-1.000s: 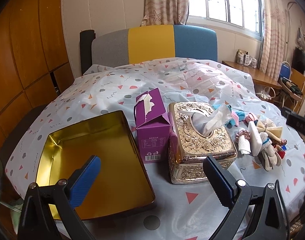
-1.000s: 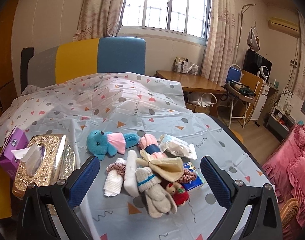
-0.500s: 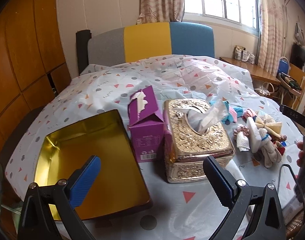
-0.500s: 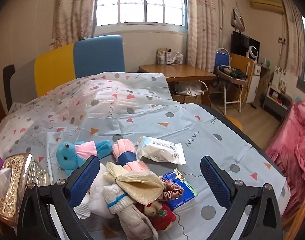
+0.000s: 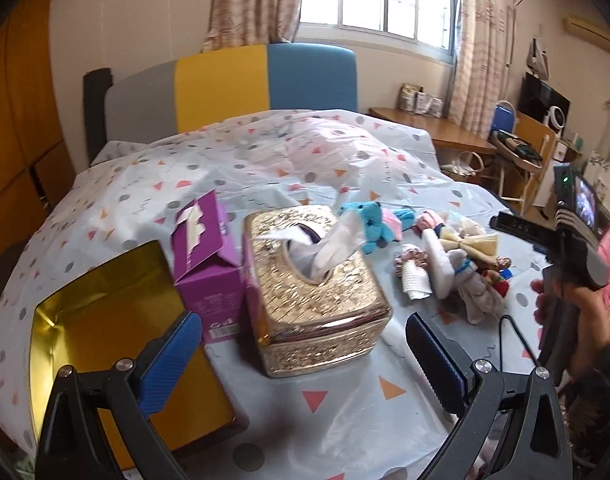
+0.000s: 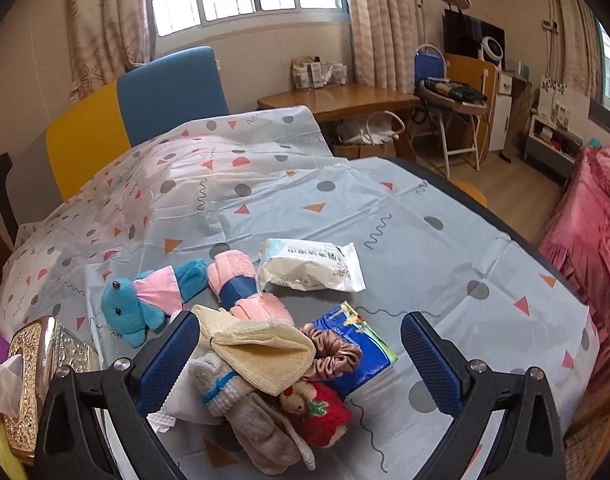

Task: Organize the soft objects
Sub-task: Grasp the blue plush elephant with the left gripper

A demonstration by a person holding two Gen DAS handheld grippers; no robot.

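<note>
Left tongs (image 5: pixel 303 354): spread wide, nothing between the blue pads, hanging just in front of the gold tissue box.
Right tongs (image 6: pixel 299 358): spread wide, holding nothing, hanging over the near edge of the soft pile.
Landmark: gold tissue box (image 5: pixel 317 288), upright on the patterned surface (image 5: pixel 345 412), a tissue sticking out of its top.
Gold tin (image 5: pixel 101 320): open, lying left of the tissue box and a little nearer.
Purple carton (image 5: pixel 207 256): touching the tissue box's left side, top torn open.
Soft pile (image 6: pixel 265 364): right of the tissue box; grey knitted glove (image 6: pixel 257 424), red plush (image 6: pixel 321 408), cream cloth (image 6: pixel 261 348), brown scrunchie (image 6: pixel 337 354) and pink roll (image 6: pixel 241 286) heaped touching one another.
Blue packet (image 6: pixel 361 350): partly under the scrunchie.
Blue elephant plush (image 6: pixel 141 304): behind the tissue box's right corner, lying on its side.
White pouch (image 6: pixel 311 266): at the pile's far edge, flat.
Person's hand (image 5: pixel 573 308): far right of the tissue box, gripping the other tool's handle.
</note>
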